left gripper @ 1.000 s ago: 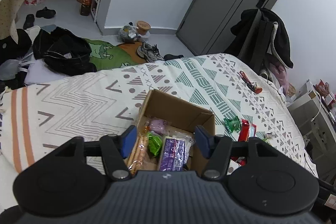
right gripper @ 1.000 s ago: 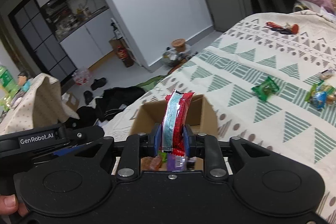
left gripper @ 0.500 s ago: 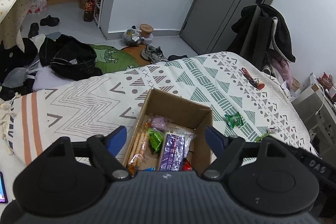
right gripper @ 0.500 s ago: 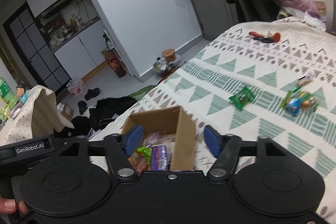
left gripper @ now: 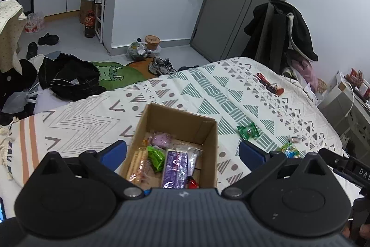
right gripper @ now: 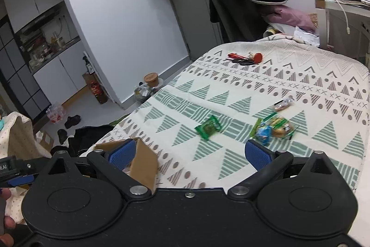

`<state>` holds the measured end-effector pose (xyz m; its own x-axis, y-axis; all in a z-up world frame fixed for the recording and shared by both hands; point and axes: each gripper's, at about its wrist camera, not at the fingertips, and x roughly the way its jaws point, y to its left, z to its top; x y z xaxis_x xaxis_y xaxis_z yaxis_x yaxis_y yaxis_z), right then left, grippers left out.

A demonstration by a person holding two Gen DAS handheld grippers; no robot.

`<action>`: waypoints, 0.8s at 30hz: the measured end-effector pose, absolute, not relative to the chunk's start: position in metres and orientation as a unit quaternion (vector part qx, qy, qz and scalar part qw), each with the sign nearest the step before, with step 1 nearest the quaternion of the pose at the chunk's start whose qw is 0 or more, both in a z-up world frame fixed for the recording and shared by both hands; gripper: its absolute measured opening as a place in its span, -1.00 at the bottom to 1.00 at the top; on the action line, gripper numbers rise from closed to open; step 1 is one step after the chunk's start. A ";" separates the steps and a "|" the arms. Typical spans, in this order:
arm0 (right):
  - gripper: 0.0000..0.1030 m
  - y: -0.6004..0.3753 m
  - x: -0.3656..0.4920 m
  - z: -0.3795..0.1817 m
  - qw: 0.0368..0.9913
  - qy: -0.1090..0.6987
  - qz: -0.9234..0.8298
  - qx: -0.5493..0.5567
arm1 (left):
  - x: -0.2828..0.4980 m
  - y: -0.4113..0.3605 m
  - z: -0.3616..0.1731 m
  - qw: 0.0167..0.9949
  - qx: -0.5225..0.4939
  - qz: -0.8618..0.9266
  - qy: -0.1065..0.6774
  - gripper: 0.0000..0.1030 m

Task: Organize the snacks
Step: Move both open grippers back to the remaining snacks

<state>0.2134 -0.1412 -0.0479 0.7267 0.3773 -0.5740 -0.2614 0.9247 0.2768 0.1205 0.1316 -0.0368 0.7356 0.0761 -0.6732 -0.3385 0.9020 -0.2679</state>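
Broadly, the bed (right gripper: 300, 85), spread with a patterned cover, serves as the sorting surface, and the cardboard box (left gripper: 192, 124) sits open on it as the collecting bin, which is likely why both tools work around it. Inside the box lie a purple packet (left gripper: 175, 166), a green packet (left gripper: 156, 155), an orange-wrapped stick snack (left gripper: 138, 164) and a pale pink piece (left gripper: 161, 138), with a sliver of red wrapper (left gripper: 192, 182) at the near edge.

The left hand-held gripper (left gripper: 182, 153) hangs above the box with its jaws spread wide and nothing between them, the box contents directly ahead of it. The right hand-held gripper (right gripper: 189, 153) is likewise wide and empty; the box corner sits just beside its left finger, and it faces the loose snacks out on the cover.

Those remaining snacks lie ahead of the right gripper: a cluster of green, blue and yellow wrapped sweets (right gripper: 274, 127) slightly right of centre, a single green packet (right gripper: 208, 127) nearer the middle, and a small brown-wrapped item (right gripper: 284, 104) farther off, possibly a candy bar. A red-and-black set of keys (right gripper: 245, 59) rests well apart near the far edge. The sorting looks partly done, with the green packet the easiest next pick.
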 end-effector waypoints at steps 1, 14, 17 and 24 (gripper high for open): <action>0.98 -0.144 0.215 -0.048 0.925 0.327 0.172 0.087 | 0.122 0.129 -0.037 0.912 -0.190 0.113 0.345 0.99; 0.99 -0.176 0.238 -0.064 0.919 0.351 0.152 0.096 | 0.158 0.086 -0.049 0.913 -0.173 0.086 0.359 1.00; 0.99 -0.185 0.244 -0.067 0.918 0.353 0.149 0.100 | 0.167 0.076 -0.052 0.913 -0.175 0.077 0.360 0.99; 0.99 -0.211 0.265 -0.071 0.918 0.350 0.141 0.119 | 0.194 0.054 -0.056 0.916 -0.174 0.066 0.357 0.99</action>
<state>0.2654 -0.2111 -0.0711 0.7146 0.3432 -0.6096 -0.1760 0.9315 0.3182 0.1944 0.0544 -0.0559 0.7367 -0.0021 -0.6762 -0.2456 0.9308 -0.2705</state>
